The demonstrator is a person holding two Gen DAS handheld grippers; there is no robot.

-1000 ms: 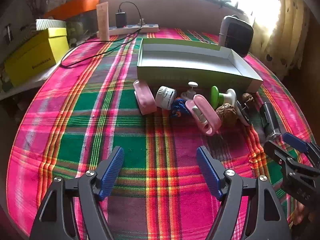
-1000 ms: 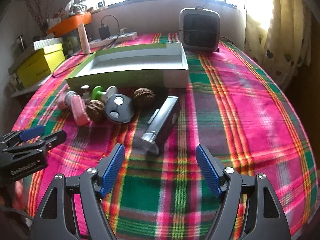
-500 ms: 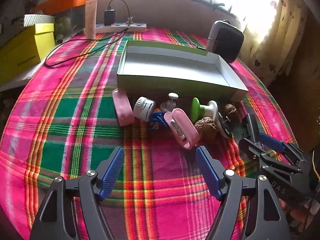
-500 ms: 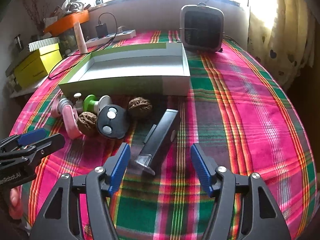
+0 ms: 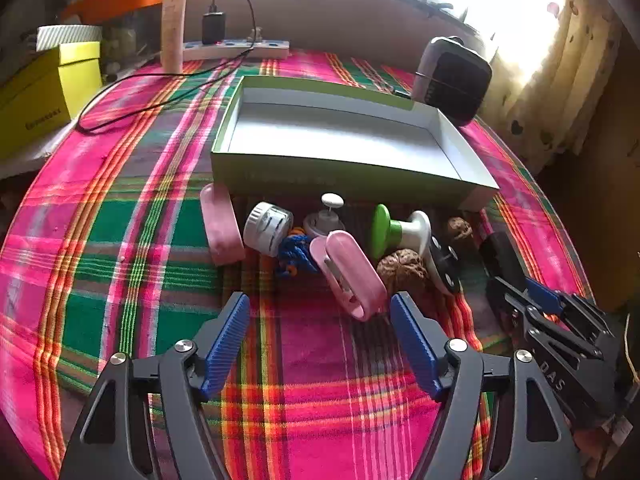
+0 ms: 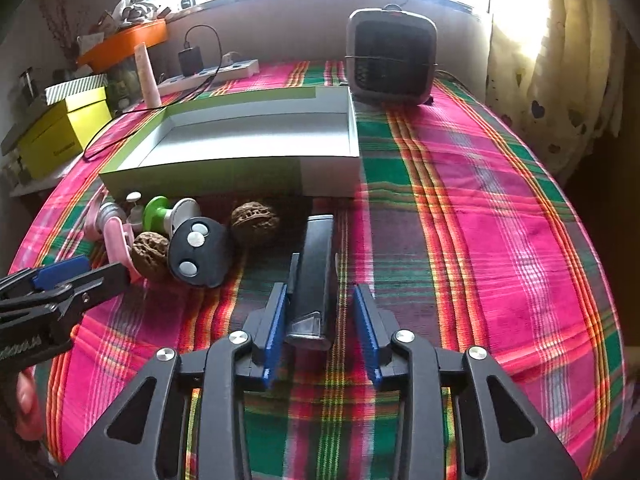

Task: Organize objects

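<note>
An empty green box (image 5: 344, 178) lies open on the plaid cloth. Along its near wall sit a pink case (image 5: 222, 228), a white cap (image 5: 266, 228), a blue cord (image 5: 296, 254), a pink clip (image 5: 350, 276), a green-and-white spool (image 5: 396, 230), two walnuts (image 6: 150, 254) (image 6: 254, 220) and a black key fob (image 6: 200, 252). My right gripper (image 6: 320, 320) is closing around a long black case (image 6: 316, 264); a gap still shows at the right pad. My left gripper (image 5: 320, 344) stands open just short of the pink clip, with nothing between its fingers.
A small heater (image 6: 390, 64) stands behind the box at the right. A power strip (image 5: 236, 46) with a charger cable runs along the back wall. A yellow box (image 5: 40, 92) sits at the far left. Curtains hang at the right edge.
The right jaws have narrowed from wide open and now flank the black case's near end. The left gripper has come closer to the pile of small objects.
</note>
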